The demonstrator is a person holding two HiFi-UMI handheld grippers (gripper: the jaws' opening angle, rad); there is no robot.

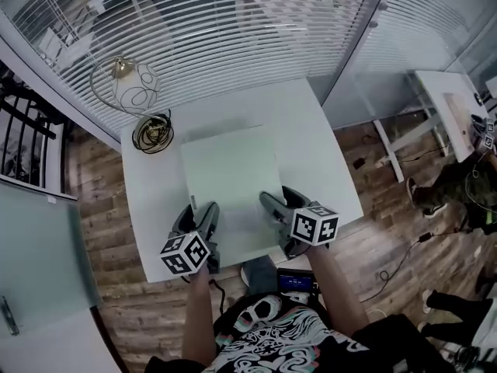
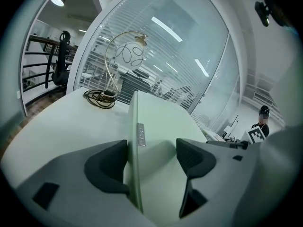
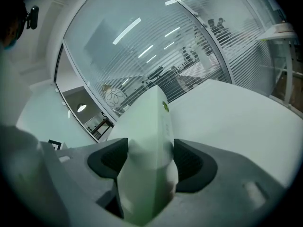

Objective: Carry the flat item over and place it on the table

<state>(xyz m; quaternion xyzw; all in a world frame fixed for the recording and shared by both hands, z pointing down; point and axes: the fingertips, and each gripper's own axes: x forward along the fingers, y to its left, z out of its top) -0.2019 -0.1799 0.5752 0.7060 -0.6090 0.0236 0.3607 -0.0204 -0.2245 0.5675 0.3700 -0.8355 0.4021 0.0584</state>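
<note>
Left claw (image 1: 199,214) is sitting at the near left side of the flat board (image 1: 229,177), and its two jaws are standing apart. In the left gripper view, the left claw (image 2: 151,155) is showing the thin edge of the flat board (image 2: 158,122) between its jaws. That edge is touching the left jaw. A gap is showing between it and the other jaw, so this claw is not squeezing it.

The right claw (image 1: 281,202) is sitting at the near right side of the board. In the right gripper view, the right claw (image 3: 150,160) is squeezing the flat board (image 3: 151,122), with both jaws pressing on its sides.

The flat board is pale green and is lying over the middle of the white table (image 1: 311,130). Its near edge is reaching close to the table's near edge. I cannot tell if it is resting all the way down on the table top.

A lamp (image 1: 133,84) with a round ball and a gold wire loop is standing on the far left corner of the table. A coil of dark cord (image 1: 152,133) is lying just beside the lamp, near the board's far left corner but not touching it.

White blinds (image 1: 233,29) are hanging behind glass past the table. A brown wood floor (image 1: 93,177) is showing all around it.
</note>
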